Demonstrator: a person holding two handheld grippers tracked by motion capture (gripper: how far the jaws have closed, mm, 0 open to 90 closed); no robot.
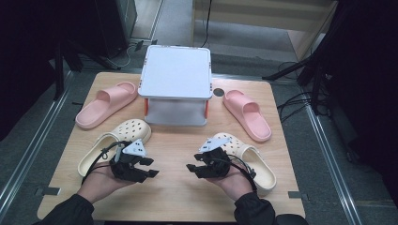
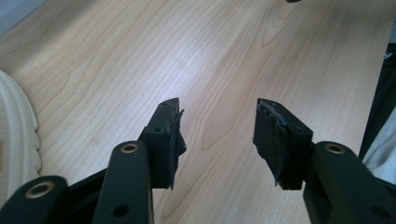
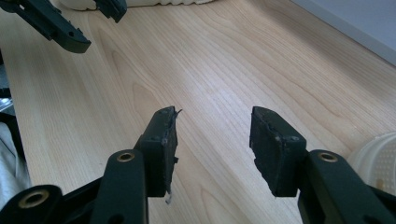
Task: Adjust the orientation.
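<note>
**Both grippers idle over the near edge, clogs at either side**

While the two hands rested palm-up near the front edge of the wooden table (image 1: pixel 173 197), each gripper pointed inward toward the other across a strip of bare wood. The left gripper (image 1: pixel 151 167) lay just beside the left cream clog (image 1: pixel 115 143), which sat toward the table's left edge with its toe angled to the back; the gripper's jaws were released, with nothing but wood grain between them in the left gripper view (image 2: pixel 217 135). The right gripper (image 1: pixel 193 167) lay against or just in front of the right cream clog (image 1: pixel 248 159), near the front right corner; from the high view it was hard to tell whether the hand actually touched the shoe. Its jaws also stood apart and empty in the right gripper view (image 3: pixel 212 137), where a perforated cream edge of that clog showed at the lower right.

Farther back, a pink slide (image 1: pixel 105 104) lay toward the back left corner and a second pink slide (image 1: pixel 247 115) toward the right edge, both well apart from the grippers. Between them, at the middle of the back edge, stood a white two-tier rack (image 1: pixel 177 72) with orange posts, its shelves bare. A small dark round hole (image 1: pixel 218 92) sat in the tabletop just beside the rack's right side.
</note>
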